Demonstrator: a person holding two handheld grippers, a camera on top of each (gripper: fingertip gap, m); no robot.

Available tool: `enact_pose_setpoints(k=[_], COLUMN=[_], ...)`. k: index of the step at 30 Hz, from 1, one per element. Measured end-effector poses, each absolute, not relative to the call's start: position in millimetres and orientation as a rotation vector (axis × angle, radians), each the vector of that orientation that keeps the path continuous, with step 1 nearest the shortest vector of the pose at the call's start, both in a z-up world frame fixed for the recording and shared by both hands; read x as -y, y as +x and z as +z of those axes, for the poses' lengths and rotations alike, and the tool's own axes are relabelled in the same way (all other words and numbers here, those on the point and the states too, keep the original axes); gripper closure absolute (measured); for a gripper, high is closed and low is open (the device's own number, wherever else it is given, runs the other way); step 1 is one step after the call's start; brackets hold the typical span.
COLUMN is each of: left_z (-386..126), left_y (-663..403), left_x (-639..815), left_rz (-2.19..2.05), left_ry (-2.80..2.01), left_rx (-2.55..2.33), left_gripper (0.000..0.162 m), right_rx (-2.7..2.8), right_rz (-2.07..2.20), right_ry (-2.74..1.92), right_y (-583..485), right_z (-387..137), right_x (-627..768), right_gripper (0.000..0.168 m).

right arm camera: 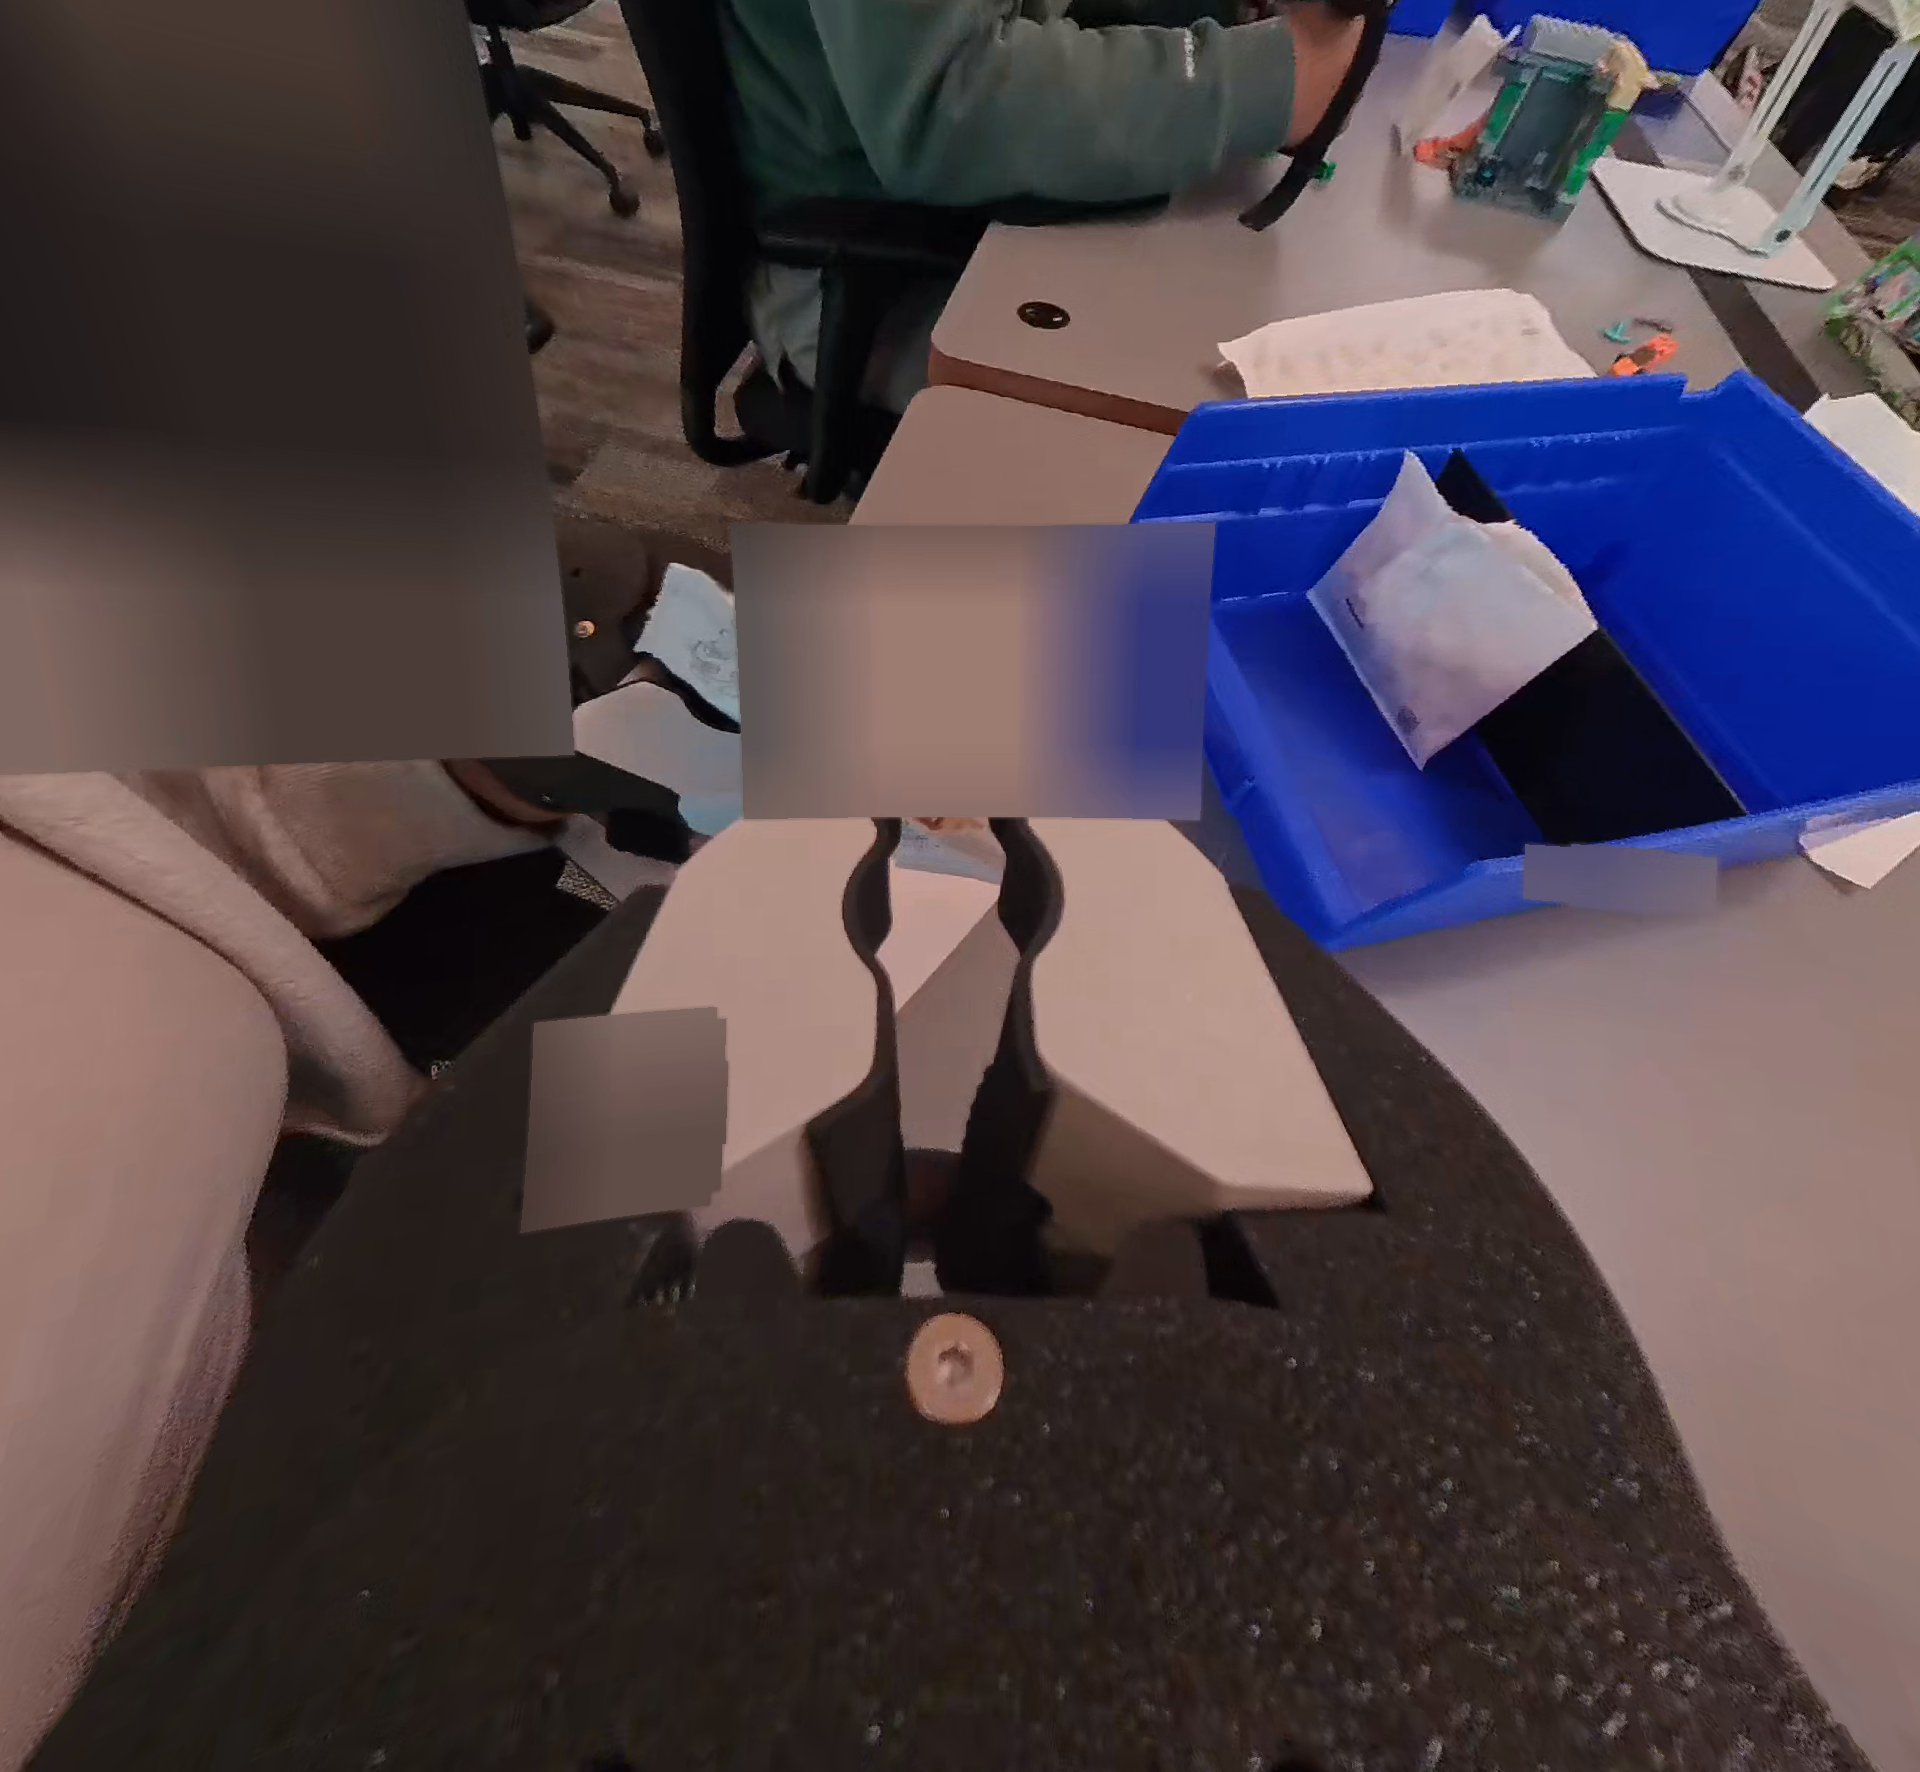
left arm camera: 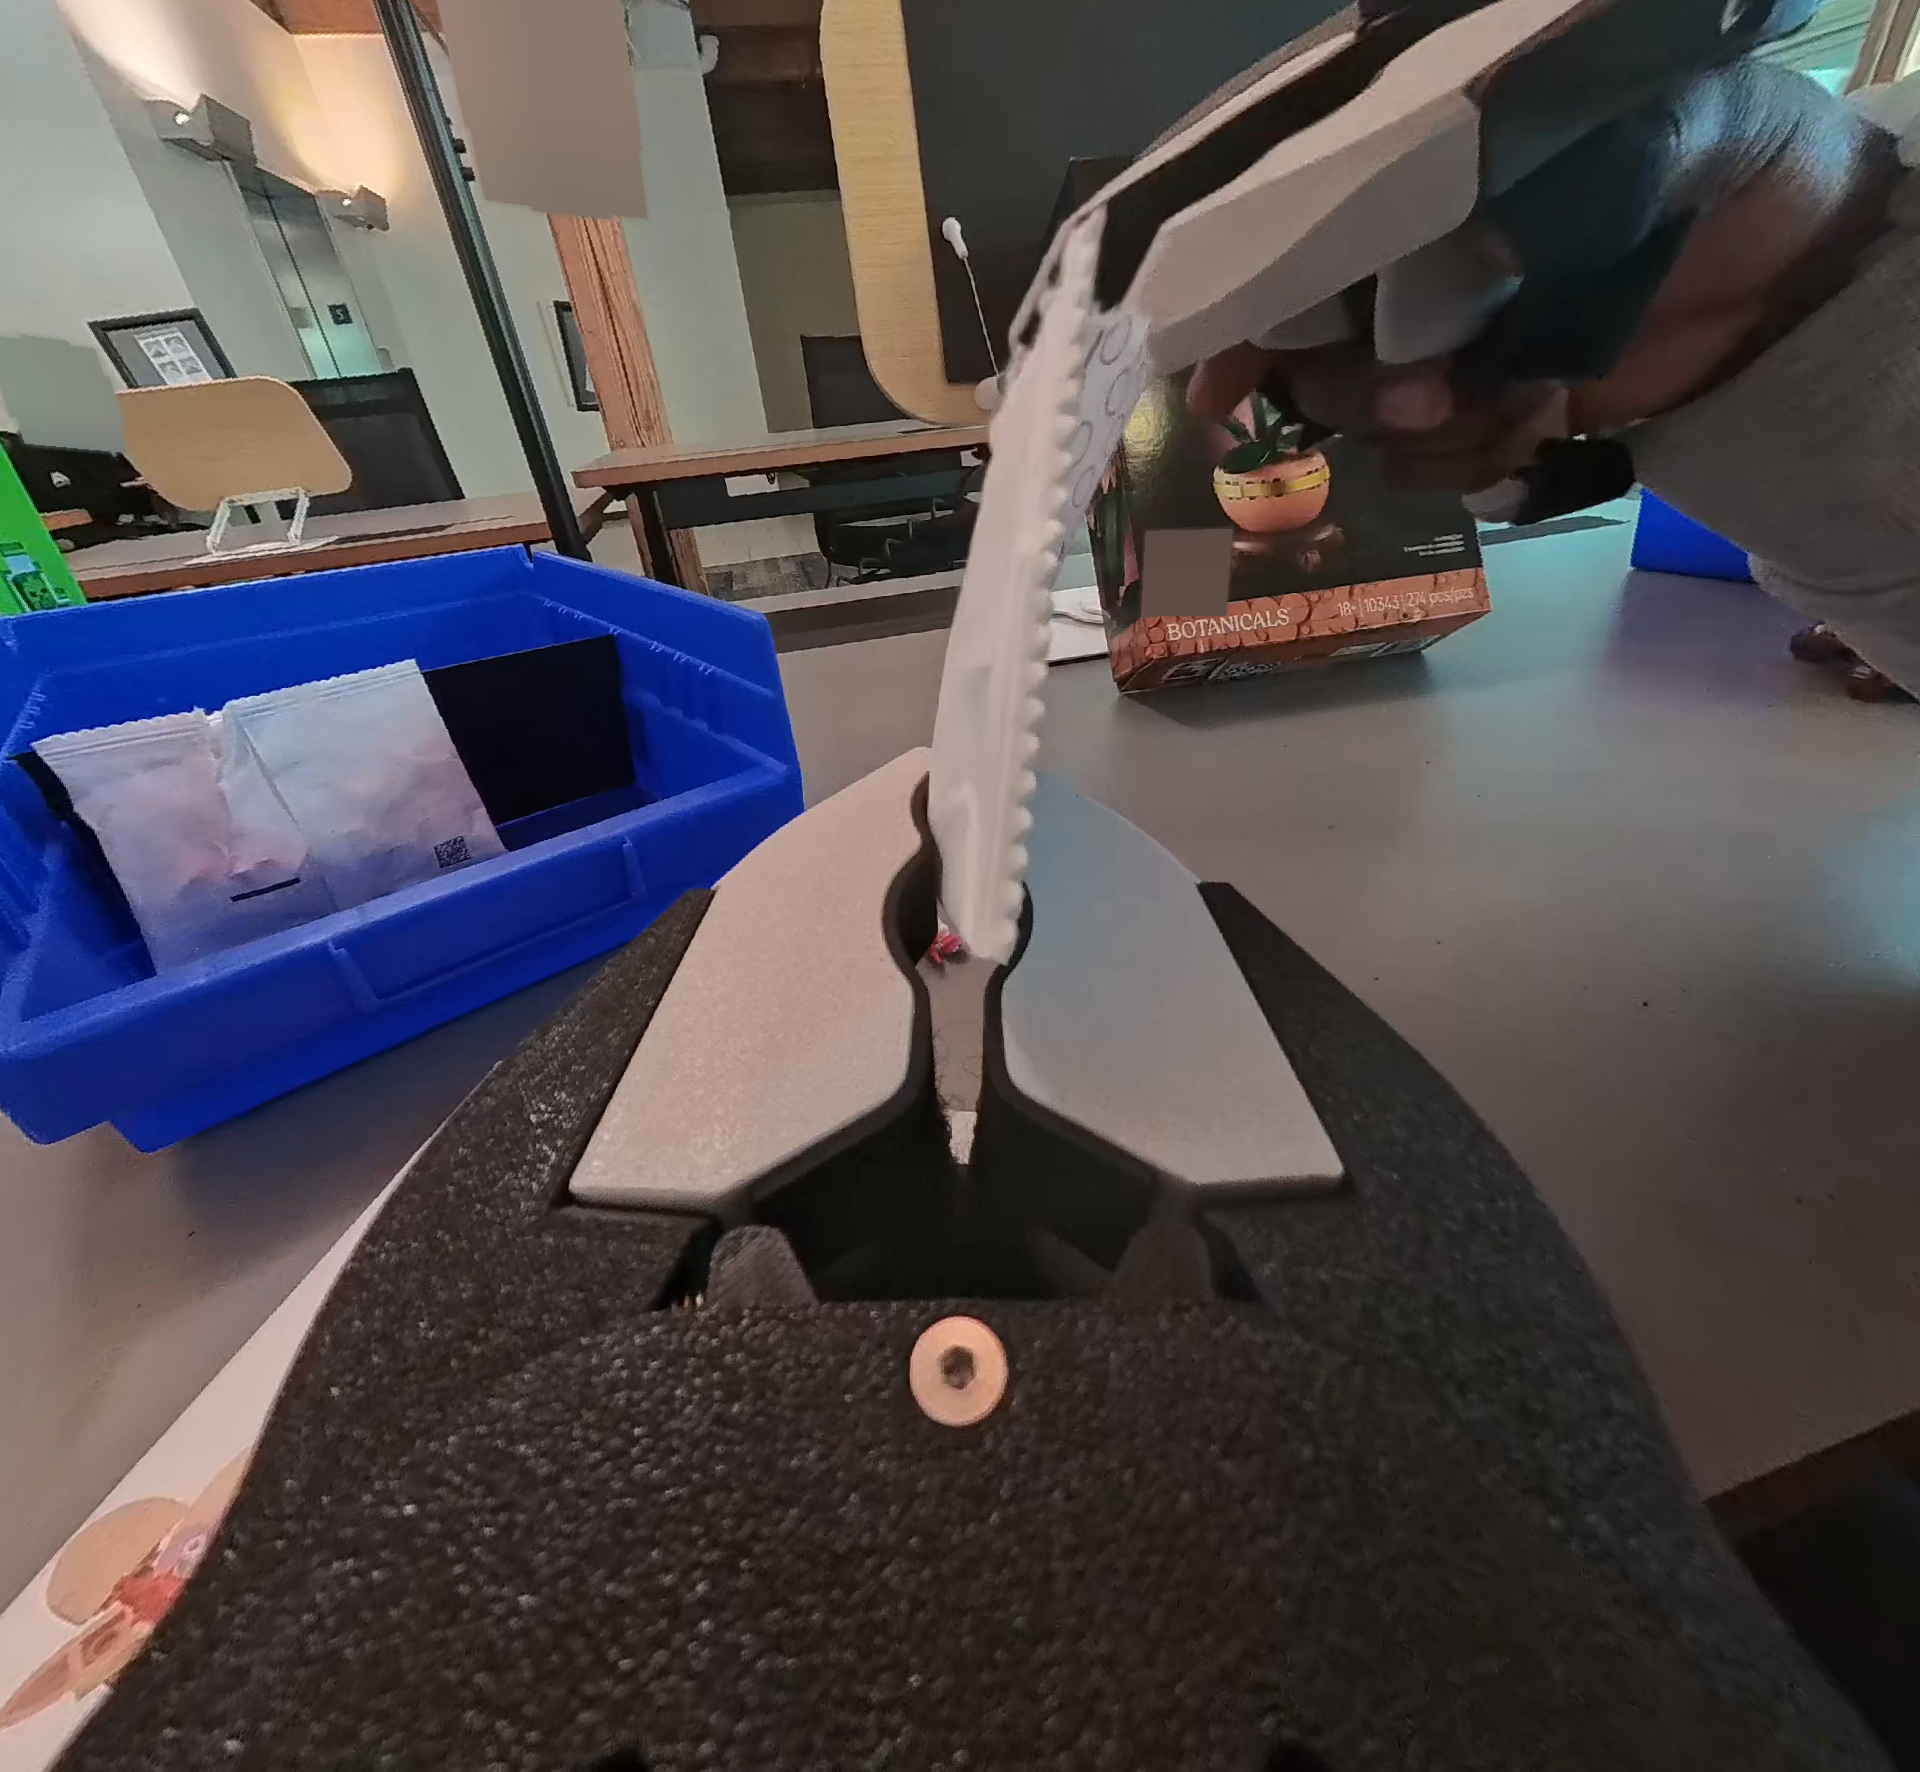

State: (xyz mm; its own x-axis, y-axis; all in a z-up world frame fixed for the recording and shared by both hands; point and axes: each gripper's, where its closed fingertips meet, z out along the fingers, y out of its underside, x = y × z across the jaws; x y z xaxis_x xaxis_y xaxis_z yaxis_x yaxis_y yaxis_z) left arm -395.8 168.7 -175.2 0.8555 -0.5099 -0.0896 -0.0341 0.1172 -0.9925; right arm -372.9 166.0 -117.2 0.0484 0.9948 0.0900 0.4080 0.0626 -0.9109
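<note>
My left gripper (left arm camera: 971, 849) is shut on the lower end of a white paper bag (left arm camera: 997, 642) with a zigzag edge. The bag stretches upward to my right gripper (left arm camera: 1091, 268), which comes in from the upper right in a person's hand and clamps the bag's top edge. In the right wrist view my right gripper (right arm camera: 951, 839) has its tips hidden behind a blurred patch, with a narrow gap between the fingers and a pale surface showing in it. The bag hangs above the grey table (left arm camera: 1455, 995).
A blue bin (left arm camera: 416, 974) at the left holds two more white bags (left arm camera: 343, 787) and a black divider; it also shows in the right wrist view (right arm camera: 1766, 527). A box with a potted-plant picture (left arm camera: 1299, 579) stands behind. A seated person in green (right arm camera: 935, 60) works at the neighbouring table. One gripper's finger ends stand about 7 centimeters off the other's.
</note>
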Motion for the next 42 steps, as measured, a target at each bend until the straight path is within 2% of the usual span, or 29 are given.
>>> enact_pose_setpoints(k=[6, 9, 12, 17, 21, 22, 26, 31, 34, 39, 42], left_z=[-175, -173, -174, -175, -176, -176, -176, -176, -175, -175, -175], left_y=[-396, -398, -396, -395, -395, -395, -395, -397, -397, -395, -395], left_x=[-169, -169, -170, -171, -172, -172, -173, -172, -173, -172, -172], left_rz=[-0.380, -0.386, -0.384, -0.379, -0.383, -0.384, -0.386, -0.393, -0.394, -0.391, -0.390], left_ry=[-1.419, -1.414, -1.418, -1.419, -1.422, -1.422, -1.423, -1.422, -1.422, -1.420, -1.420], left_rx=[-0.451, -0.445, -0.446, -0.445, -0.444, -0.444, -0.441, -0.433, -0.433, -0.439, -0.442], left_gripper=[0.160, 0.160, 0.160, 0.160, 0.160, 0.160, 0.160, 0.160, 0.160, 0.160, 0.160], right_rx=[1.328, 1.233, 1.184, 1.060, 1.107, 1.100, 1.082, 1.159, 1.312, 1.437, 1.466], right_rz=[0.829, 0.580, 0.563, 0.569, 0.562, 0.587, 0.595, 1.022, 1.117, 1.023, 0.919], right_ry=[-1.484, -1.767, -1.945, -2.016, -2.081, -2.080, -2.035, -1.669, -1.492, -1.464, -1.489], right_y=[-344, -303, -292, -301, -304, -307, -305, -341, -360, -379, -381], right_z=[-113, -186, -248, -267, -283, -282, -268, -148, -105, -106, -116], right_x=[-208, -285, -314, -344, -350, -348, -345, -259, -197, -169, -172], right_gripper=[0.149, 0.146, 0.142, 0.144, 0.152, 0.160, 0.160, 0.161, 0.160, 0.159, 0.144])
